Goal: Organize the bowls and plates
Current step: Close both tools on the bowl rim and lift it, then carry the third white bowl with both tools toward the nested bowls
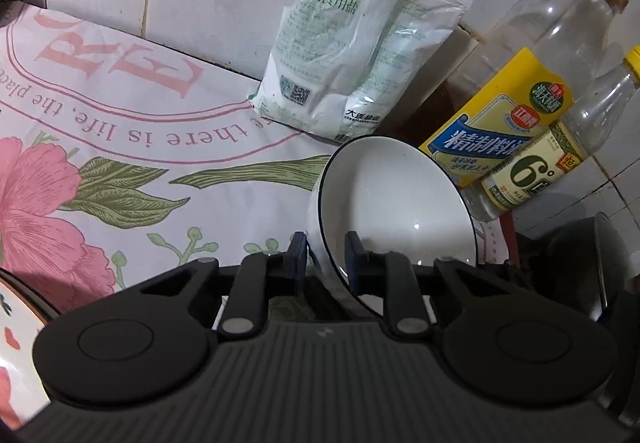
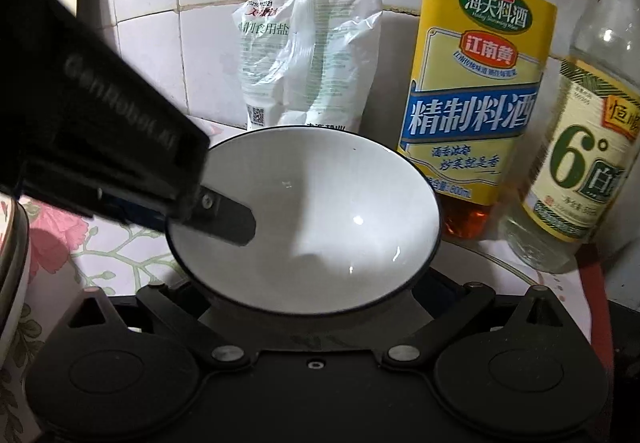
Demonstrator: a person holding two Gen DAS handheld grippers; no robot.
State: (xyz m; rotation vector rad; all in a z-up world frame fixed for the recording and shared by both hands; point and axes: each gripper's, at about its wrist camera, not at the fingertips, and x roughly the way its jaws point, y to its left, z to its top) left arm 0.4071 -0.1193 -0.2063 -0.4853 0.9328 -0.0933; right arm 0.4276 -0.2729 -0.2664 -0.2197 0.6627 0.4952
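Observation:
A white bowl with a dark rim shows in the left wrist view, held tilted over the flowered tablecloth. My left gripper is shut on the bowl's rim, one finger inside and one outside. In the right wrist view the same bowl sits just in front of the camera, and the left gripper's finger reaches into it from the left. My right gripper's fingertips are hidden under the bowl; its arms spread wide either side. A patterned plate edge shows at the lower left.
A white salt bag leans on the tiled wall. A yellow-labelled cooking wine bottle and a vinegar bottle stand close to the bowl's right. A dark round object lies at the right. A bowl edge shows at the left.

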